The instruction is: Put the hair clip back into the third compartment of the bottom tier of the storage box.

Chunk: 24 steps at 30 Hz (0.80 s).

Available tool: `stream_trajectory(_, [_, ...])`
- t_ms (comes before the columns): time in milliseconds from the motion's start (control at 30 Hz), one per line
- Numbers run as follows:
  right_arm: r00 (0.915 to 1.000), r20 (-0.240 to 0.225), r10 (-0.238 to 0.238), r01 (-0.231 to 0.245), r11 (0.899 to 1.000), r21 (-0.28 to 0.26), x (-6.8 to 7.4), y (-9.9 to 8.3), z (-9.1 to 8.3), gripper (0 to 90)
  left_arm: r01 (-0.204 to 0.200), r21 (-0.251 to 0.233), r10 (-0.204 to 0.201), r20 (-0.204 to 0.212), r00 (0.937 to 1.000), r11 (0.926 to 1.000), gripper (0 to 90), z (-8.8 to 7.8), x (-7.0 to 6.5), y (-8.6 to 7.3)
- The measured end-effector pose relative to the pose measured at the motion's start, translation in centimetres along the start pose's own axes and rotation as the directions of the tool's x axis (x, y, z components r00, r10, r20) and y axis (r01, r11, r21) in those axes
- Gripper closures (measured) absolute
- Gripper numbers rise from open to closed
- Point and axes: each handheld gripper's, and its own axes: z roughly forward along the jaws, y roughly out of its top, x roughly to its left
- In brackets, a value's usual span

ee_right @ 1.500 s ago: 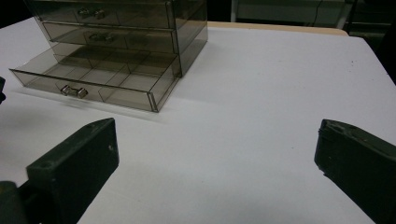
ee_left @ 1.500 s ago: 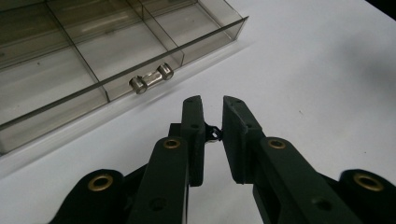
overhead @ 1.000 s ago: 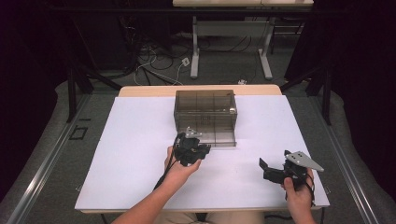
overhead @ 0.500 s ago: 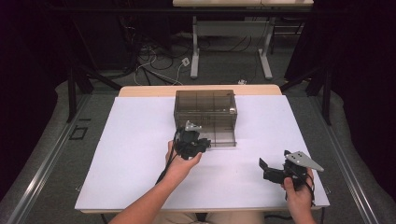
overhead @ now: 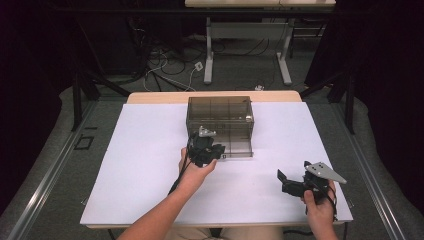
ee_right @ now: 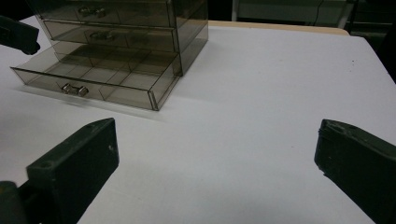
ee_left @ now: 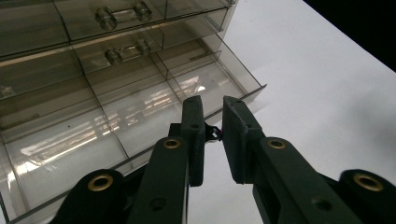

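A smoky see-through drawer cabinet (overhead: 220,117) stands at the table's middle back, and its bottom drawer (overhead: 236,148) is pulled out. In the left gripper view the drawer's (ee_left: 140,107) divided compartments look bare. My left gripper (overhead: 212,150) hovers over the drawer's front left corner. Its jaws (ee_left: 212,105) are nearly together, pinching a small dark item (ee_left: 214,133) that is too small to name. My right gripper (overhead: 284,181) rests wide open at the front right, with nothing between its jaws (ee_right: 217,144). It faces the cabinet (ee_right: 121,28) and the drawer's knob handle (ee_right: 74,88).
A white sheet (overhead: 150,165) covers the table, with a bare wooden strip (overhead: 150,97) at the far edge. Two shut upper drawers with knob handles (ee_left: 123,14) sit above the pulled-out one. Cables and desk legs (overhead: 210,65) lie on the floor beyond.
My left gripper has moved a little forward, toward the cabinet and over the pulled-out drawer. The right gripper and the drawer have stayed put.
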Motion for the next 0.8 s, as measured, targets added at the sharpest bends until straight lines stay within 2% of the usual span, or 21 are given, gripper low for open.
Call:
stream_trajectory(33, [1.0,0.002,0.0,0.0,1.0,0.002,0.0,0.0,0.0,0.0,0.009,-0.013,-0.009,-0.005,0.9999,0.9999,79.0,0.2,0.0,-0.1])
stream_trajectory(100, [1.0,-0.003,0.003,-0.003,1.0,-0.001,0.0,0.0,0.0,0.0,-0.003,0.005,0.003,-0.005,1.0,1.0,79.0,0.2,0.2,0.1])
stream_trajectory(267, [1.0,-0.002,0.0,0.0,1.0,-0.004,0.0,0.0,0.1,0.0,0.01,-0.023,-0.01,-0.014,0.9998,0.9997,79.0,0.9,0.5,0.0])
stream_trajectory(433, [1.0,-0.002,0.002,-0.002,1.0,-0.001,0.0,0.0,0.1,0.0,0.009,-0.013,-0.009,-0.021,0.9997,0.9999,79.0,1.3,0.8,0.1])
stream_trajectory(800, [1.0,-0.001,-0.001,0.001,1.0,0.004,-0.1,0.0,0.1,0.0,0.023,-0.035,-0.024,-0.032,0.9992,0.9991,79.1,2.2,1.1,0.0])
